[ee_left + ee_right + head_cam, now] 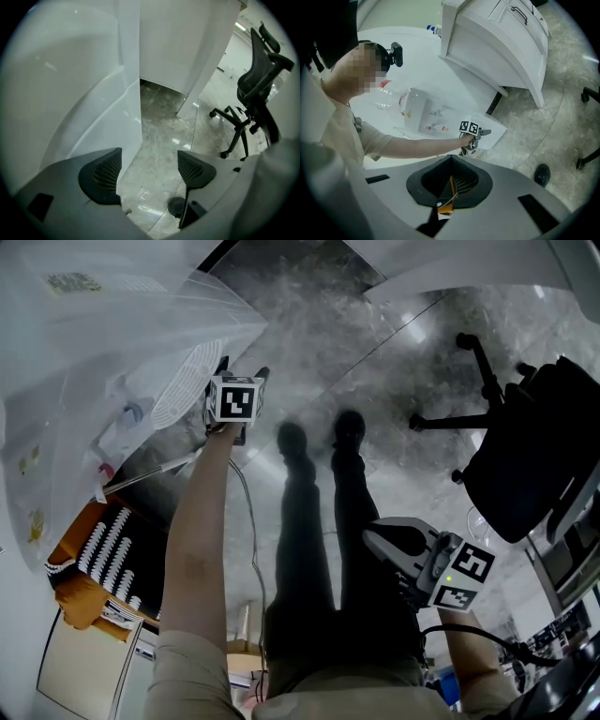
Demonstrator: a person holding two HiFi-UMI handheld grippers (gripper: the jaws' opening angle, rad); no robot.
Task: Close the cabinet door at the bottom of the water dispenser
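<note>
The door (497, 129) stands swung out from the dispenser (424, 112), low over the floor (159, 131). Our left gripper (150, 165) is at its free edge, jaws apart with only floor between them. The left pad (101, 176) sits just beside the panel (touching or not, we cannot tell). We judge the closing push is only starting. Next we need a steady sideways press on the panel until it sits flush. Our right gripper (449, 185) hangs well apart, jaws together on nothing.
</note>
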